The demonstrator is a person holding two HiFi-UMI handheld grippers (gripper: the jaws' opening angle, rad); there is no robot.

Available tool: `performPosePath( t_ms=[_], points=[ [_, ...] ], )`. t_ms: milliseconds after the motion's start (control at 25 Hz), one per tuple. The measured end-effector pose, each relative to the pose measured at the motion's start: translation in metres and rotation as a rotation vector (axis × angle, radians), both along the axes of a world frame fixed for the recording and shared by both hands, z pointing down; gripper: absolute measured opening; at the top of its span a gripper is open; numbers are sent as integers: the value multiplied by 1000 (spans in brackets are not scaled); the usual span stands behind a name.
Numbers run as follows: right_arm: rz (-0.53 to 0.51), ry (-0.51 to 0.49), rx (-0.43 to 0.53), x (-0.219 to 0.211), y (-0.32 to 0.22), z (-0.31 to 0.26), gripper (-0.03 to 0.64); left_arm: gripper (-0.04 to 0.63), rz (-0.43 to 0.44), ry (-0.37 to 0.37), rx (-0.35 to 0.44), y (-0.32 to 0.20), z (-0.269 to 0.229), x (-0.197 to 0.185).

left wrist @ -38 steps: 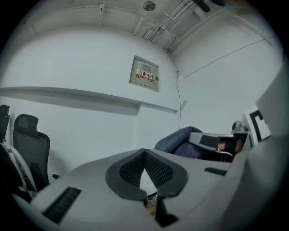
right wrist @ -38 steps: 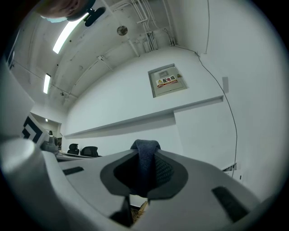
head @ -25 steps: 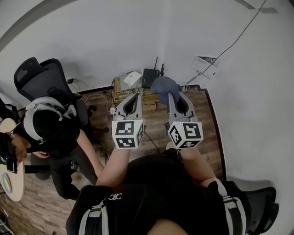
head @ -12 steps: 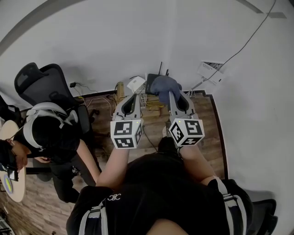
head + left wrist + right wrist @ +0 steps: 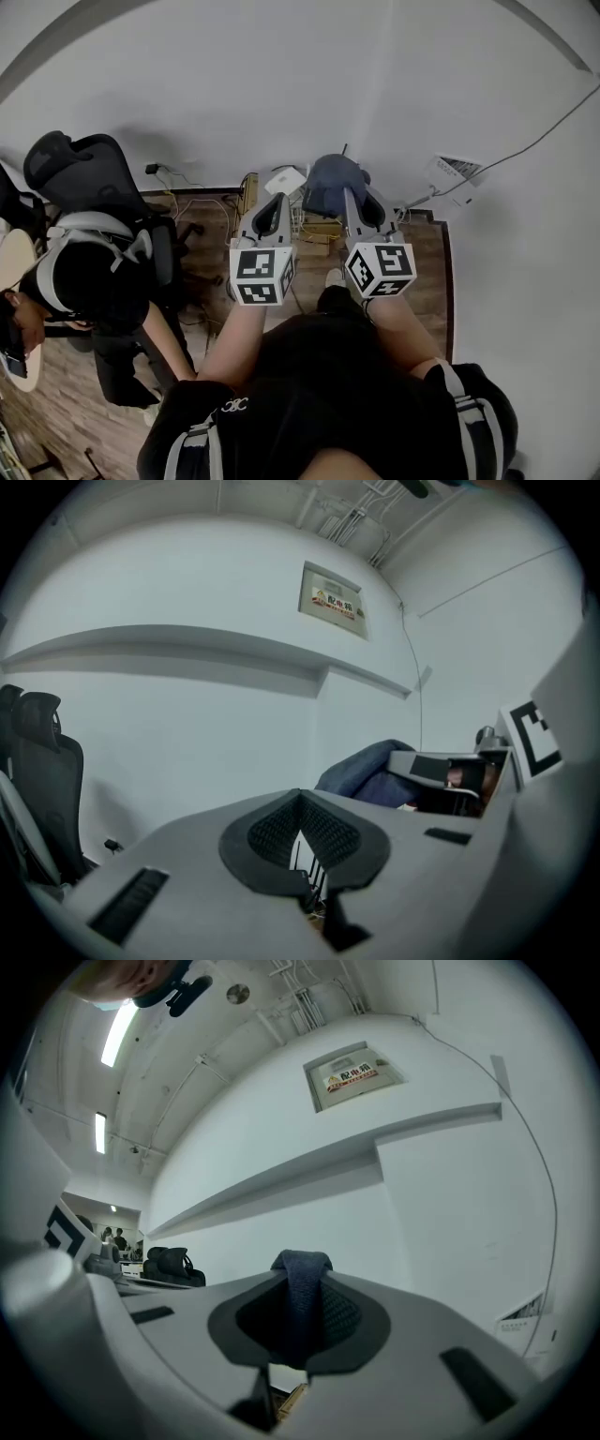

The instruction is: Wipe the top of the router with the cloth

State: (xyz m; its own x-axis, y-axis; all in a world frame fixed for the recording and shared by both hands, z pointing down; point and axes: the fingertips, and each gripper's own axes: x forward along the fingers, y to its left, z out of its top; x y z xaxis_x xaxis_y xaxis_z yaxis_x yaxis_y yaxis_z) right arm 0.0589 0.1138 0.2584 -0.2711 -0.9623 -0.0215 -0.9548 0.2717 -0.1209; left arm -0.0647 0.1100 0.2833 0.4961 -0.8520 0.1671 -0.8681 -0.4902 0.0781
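Clamping cloth (image 5: 328,178) in right gripper (image 5: 349,190), now covering router (image 5: 344,149), left gripper (image 5: 277,199) closed, empty

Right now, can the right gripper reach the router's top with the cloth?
Probably yes: the right gripper, shut on the cloth, holds it right over the router, whose antenna alone shows; nothing stands between.

Both forearms extended forward side by side, left hand-held gripper (image 5: 278,199) jaws together (empty), right hand-held gripper (image 5: 349,199) clamped on cloth (image 5: 302,1299)

The cloth (image 5: 330,180) is dark blue, the marker cubes (image 5: 262,276) black-and-white squares, the floor (image 5: 427,258) brown planks, the wall (image 5: 281,84) white
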Motion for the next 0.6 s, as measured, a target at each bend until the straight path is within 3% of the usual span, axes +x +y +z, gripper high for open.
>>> performPosePath(
  t_ms=[600],
  points=[
    [-42, -15, -73, 76, -97, 22, 28, -5, -92, -41, -82, -84, 20, 54]
  ],
)
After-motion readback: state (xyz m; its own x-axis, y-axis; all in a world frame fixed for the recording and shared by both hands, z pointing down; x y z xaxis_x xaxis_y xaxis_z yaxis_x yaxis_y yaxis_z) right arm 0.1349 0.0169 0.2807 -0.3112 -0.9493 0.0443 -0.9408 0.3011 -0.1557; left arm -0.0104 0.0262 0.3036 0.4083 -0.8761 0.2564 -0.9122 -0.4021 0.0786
